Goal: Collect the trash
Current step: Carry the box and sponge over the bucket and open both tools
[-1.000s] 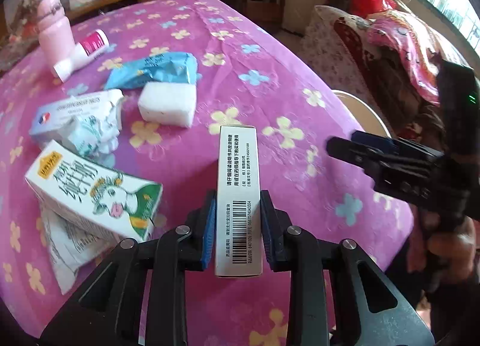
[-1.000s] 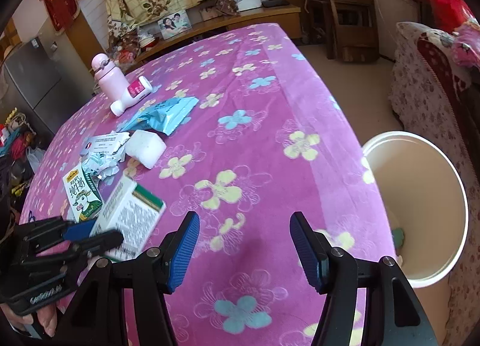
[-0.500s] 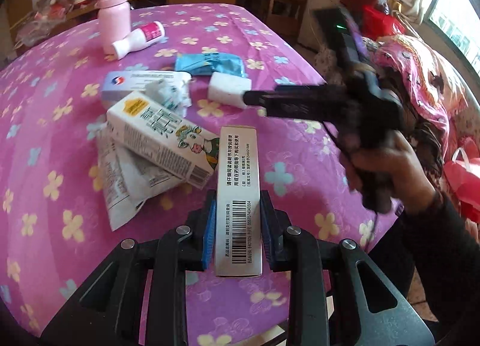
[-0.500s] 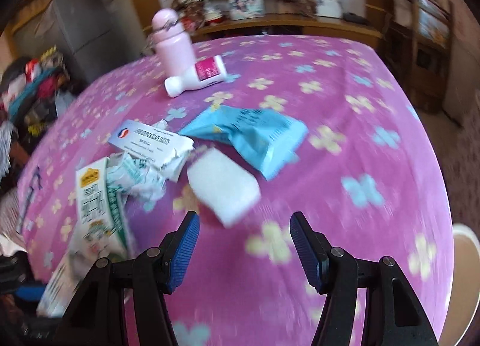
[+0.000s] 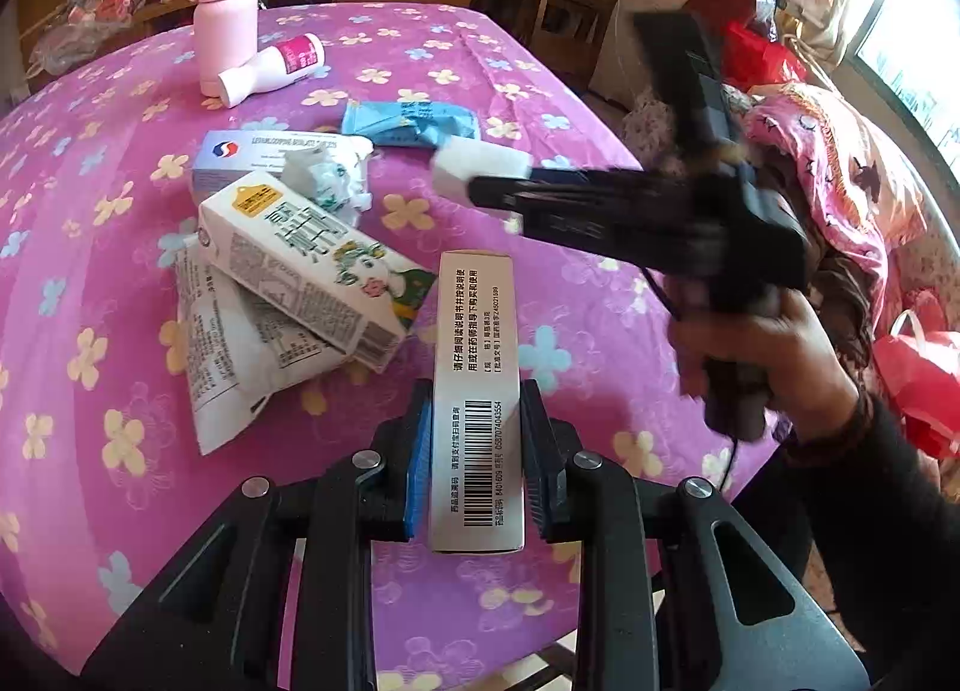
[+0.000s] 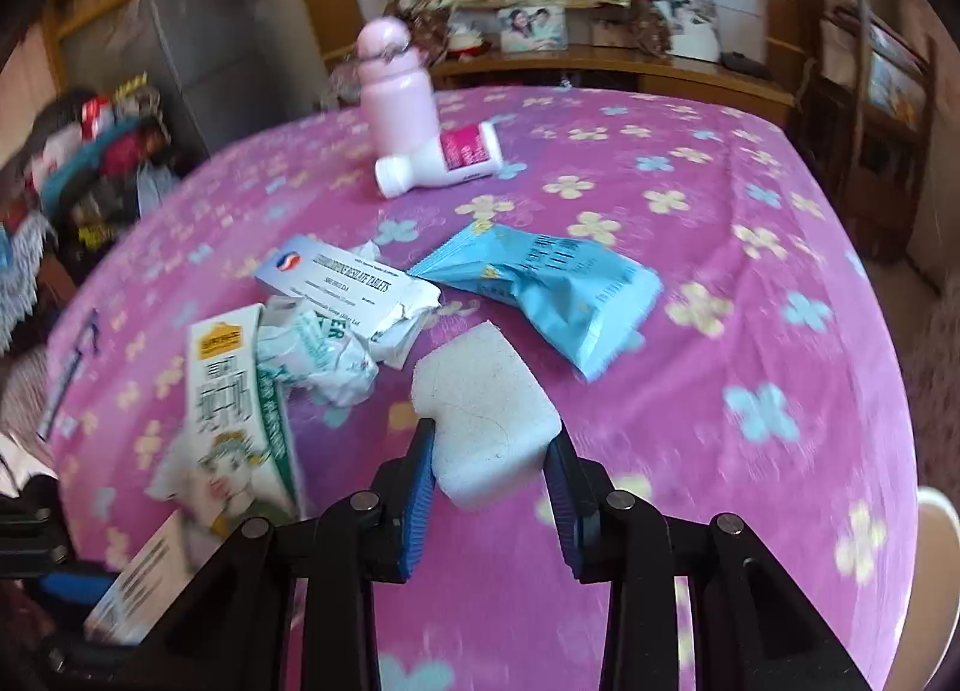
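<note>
My left gripper point(image 5: 477, 400) is shut on a long grey-white medicine box point(image 5: 477, 331) with a barcode, held above the purple flowered tablecloth point(image 5: 90, 211). My right gripper point(image 6: 492, 439) is closing, and its blue pads pinch a white sponge block point(image 6: 480, 391) whose sides dent inward. In the left wrist view that right gripper point(image 5: 486, 193) reaches in from the right, held by a hand point(image 5: 774, 355), with the sponge point(image 5: 480, 172) at its tip. Loose trash lies beside it: a milk carton point(image 6: 234, 391), crumpled paper point(image 6: 324, 355), a torn tablet box point(image 6: 342, 277) and a blue wrapper point(image 6: 552, 283).
A pink flask point(image 5: 225, 13) stands at the far side with a white bottle point(image 5: 276, 67) lying against it. A flat white pouch point(image 5: 240, 355) sits under the milk carton point(image 5: 300, 259). A white bin rim point(image 6: 942, 571) shows off the table's right edge. Furniture surrounds the table.
The right gripper swung left from the bin side to the trash pile and its jaws closed in on the white sponge. The left gripper shifted, still holding the medicine box.
</note>
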The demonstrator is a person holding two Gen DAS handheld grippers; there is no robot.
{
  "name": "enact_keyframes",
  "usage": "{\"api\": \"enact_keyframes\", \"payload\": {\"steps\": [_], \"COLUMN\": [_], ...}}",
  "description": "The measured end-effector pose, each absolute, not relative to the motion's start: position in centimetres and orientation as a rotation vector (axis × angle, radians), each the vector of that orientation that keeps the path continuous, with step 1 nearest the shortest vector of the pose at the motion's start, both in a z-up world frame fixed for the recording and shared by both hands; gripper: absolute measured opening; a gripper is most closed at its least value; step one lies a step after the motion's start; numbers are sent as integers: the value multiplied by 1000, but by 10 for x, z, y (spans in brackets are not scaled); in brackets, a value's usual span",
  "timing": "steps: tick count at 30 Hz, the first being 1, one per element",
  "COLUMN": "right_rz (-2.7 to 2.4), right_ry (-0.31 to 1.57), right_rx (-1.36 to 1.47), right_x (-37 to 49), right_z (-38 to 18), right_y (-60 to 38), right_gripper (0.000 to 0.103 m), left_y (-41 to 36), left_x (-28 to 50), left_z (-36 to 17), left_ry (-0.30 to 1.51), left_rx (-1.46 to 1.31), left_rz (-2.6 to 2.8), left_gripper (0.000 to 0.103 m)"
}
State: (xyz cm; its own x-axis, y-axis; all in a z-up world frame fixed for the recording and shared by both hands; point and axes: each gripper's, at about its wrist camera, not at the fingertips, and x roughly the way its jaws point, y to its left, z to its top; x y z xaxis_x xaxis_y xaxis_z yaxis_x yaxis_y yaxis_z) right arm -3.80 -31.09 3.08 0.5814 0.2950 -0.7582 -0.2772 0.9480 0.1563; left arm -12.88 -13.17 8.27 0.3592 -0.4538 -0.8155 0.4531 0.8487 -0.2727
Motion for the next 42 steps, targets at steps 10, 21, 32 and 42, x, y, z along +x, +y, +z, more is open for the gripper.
{"api": "enact_keyframes", "payload": {"steps": [10, 21, 32, 42], "right_rz": [189, 64, -76, -198], "right_ry": [841, 828, 814, 823], "right_rx": [177, 228, 284, 322], "right_x": [-123, -172, -198, -209], "right_z": [54, 62, 59, 48], "right_y": [-381, -440, -499, -550], "right_gripper": [34, 34, 34, 35], "left_y": [-176, -236, -306, -372], "left_x": [-132, -128, -123, -115], "left_z": [85, 90, 97, 95], "left_ry": [1025, 993, 973, 997], "left_rx": [37, 89, 127, 103], "left_rz": [-616, -666, -756, -849], "left_gripper": [24, 24, 24, 24]}}
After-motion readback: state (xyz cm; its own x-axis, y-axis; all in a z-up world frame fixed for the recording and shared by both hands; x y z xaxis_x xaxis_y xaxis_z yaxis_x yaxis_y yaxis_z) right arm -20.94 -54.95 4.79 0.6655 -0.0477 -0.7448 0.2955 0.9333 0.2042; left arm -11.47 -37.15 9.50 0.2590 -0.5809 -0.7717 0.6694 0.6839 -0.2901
